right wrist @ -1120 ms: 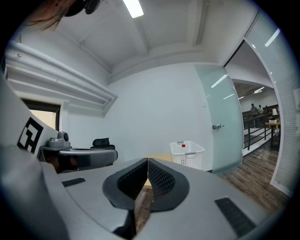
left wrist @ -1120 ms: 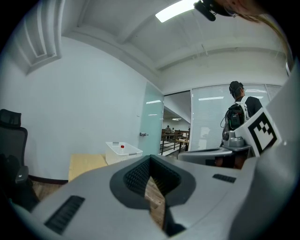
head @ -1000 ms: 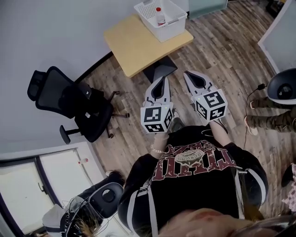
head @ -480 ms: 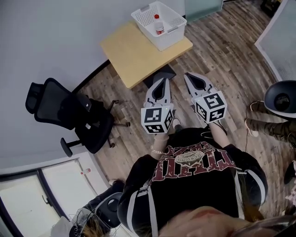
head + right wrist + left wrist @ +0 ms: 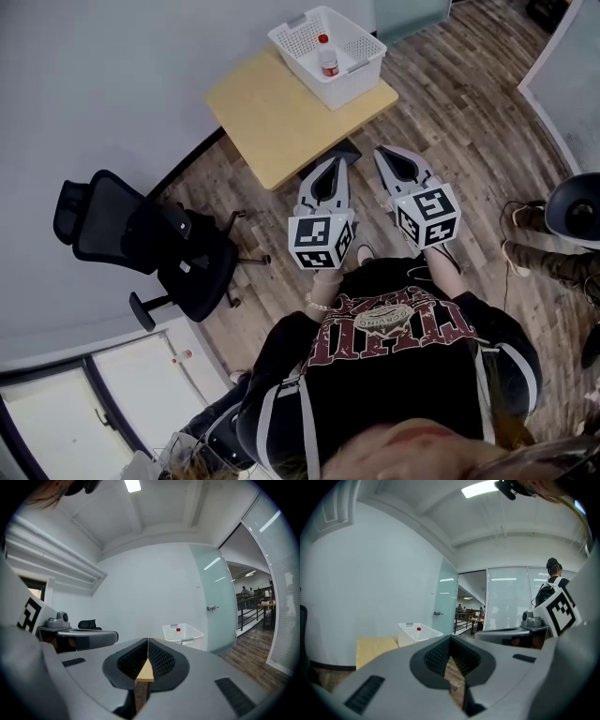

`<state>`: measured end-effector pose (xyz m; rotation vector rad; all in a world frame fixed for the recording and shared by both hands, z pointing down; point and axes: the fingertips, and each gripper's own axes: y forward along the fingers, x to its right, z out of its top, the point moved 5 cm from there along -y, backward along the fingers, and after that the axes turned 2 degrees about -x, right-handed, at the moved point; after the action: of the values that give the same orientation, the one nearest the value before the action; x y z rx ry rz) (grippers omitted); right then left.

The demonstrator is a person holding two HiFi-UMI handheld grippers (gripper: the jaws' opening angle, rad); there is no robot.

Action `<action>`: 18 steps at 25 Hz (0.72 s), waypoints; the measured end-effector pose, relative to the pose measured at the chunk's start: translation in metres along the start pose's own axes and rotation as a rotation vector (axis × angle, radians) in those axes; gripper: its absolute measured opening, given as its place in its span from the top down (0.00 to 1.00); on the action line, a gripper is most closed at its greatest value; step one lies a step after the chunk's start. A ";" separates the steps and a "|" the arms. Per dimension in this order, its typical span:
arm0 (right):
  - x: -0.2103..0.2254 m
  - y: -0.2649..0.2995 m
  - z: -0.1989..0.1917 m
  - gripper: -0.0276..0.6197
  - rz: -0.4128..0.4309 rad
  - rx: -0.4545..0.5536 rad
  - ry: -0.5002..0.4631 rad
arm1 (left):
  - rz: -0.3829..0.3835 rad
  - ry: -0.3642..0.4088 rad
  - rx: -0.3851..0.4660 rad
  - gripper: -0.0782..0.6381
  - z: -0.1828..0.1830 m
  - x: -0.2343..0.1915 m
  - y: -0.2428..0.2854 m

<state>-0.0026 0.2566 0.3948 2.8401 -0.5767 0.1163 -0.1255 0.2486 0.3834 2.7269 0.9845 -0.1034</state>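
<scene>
Your left gripper [image 5: 334, 162] and right gripper [image 5: 383, 151] are both clenched on nothing, tips together, level before you. You've edged nearer: the pale wooden table [image 5: 272, 122] now shows past the right tips, and the white plastic basket [image 5: 361, 81] holding the red-capped bottle [image 5: 327, 58] sits at its far corner.

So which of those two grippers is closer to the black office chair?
Left. In the head view the left gripper hangs to the right of the office chair, apart from it; the right gripper is beyond the left one, farther off.
</scene>
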 end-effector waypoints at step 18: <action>0.008 0.031 0.006 0.93 -0.019 0.006 0.027 | 0.003 0.007 0.000 0.82 0.012 -0.028 0.019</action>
<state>-0.0067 0.2246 0.3969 2.8448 -0.5448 0.1526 -0.1352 0.2141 0.3798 2.7303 0.9830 -0.0939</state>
